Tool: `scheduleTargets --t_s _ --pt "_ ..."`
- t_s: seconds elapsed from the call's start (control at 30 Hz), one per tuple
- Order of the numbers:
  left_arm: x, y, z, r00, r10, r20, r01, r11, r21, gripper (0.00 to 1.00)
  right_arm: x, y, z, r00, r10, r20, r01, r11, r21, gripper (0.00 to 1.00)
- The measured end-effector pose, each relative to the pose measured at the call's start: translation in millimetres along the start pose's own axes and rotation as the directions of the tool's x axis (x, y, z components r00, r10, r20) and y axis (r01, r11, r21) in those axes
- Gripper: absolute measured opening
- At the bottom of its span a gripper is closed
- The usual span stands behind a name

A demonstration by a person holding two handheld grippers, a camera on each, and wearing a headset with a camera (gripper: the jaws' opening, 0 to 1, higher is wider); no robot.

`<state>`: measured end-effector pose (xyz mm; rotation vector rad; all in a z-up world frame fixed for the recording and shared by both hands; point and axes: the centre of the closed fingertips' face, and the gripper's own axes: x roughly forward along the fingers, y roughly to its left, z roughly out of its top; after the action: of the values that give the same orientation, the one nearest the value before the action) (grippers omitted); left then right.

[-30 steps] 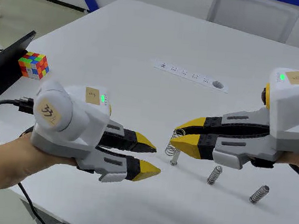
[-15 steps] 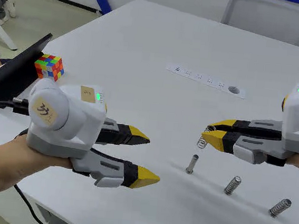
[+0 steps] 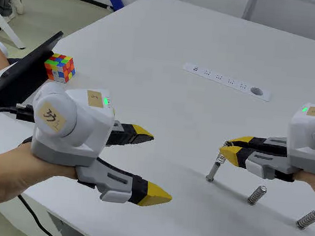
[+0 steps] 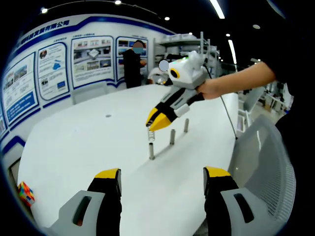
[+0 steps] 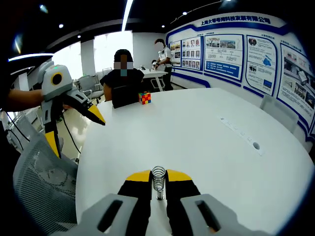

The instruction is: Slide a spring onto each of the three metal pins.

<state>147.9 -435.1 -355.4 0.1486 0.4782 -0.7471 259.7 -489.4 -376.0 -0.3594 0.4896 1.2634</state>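
left gripper [image 3: 155,165]: nearest, held in a hand at the near left edge of the desk [image 3: 153,45]. Its fingers [image 4: 107,178] are spread wide with nothing between them, and the yellow tips aim toward the pins.
sprung pins [image 3: 257,194]: 2 of them stand on the desk at near right. Each carries a coil, and the pair makes a row of 3 with the bare pin.
right gripper [image 3: 225,148]: reaches from the right, low over the desk. Its fingers are pinched together on the top of the spring.
spring [image 5: 158,178]: hangs upright from the right gripper's tips, straight above the bare pin. Its lower end is at the pin's top; I cannot tell whether it has gone over the pin.
bare pin [image 3: 212,172]: upright, the leftmost of the 3, with no coil around its shaft.
power strip [image 3: 228,82]: white, lying flat on the desk beyond the pins.
colour cube [image 3: 60,67]: at far left, just beside a dark tablet [image 3: 22,77] that stands tilted.
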Motion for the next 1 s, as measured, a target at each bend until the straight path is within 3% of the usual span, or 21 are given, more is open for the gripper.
scheduleTargets --t_s 0.17,0.3,0.37,0.67,1.0 --pt "-0.5 -1.2 -0.2 0.9999 0.000 0.012 0.000 1.000 -0.020 0.69 3.1 -0.5 -7.0 0.9998 0.003 -0.021 -0.002 1.000 0.016 0.11" --pt "-0.5 -0.2 0.9 0.9998 0.003 0.018 -0.003 1.000 -0.027 0.69 5.8 -3.8 -11.6 0.9998 -0.007 -0.018 0.007 0.999 0.034 0.11" --pt "-0.4 0.1 1.8 0.9997 0.004 0.024 -0.003 0.999 -0.036 0.69 6.9 -6.0 -8.1 0.9999 -0.012 0.008 0.011 0.998 0.060 0.11" --pt "0.8 1.5 -1.1 0.9998 -0.002 0.020 0.003 0.999 -0.041 0.69 14.9 -3.5 -18.8 0.9997 -0.016 -0.021 0.017 0.998 0.054 0.11" --pt "3.3 2.3 -1.4 0.9998 -0.004 0.020 0.005 0.999 -0.044 0.69 29.6 -2.5 -44.4 0.9963 -0.050 -0.071 0.053 0.997 0.053 0.11"
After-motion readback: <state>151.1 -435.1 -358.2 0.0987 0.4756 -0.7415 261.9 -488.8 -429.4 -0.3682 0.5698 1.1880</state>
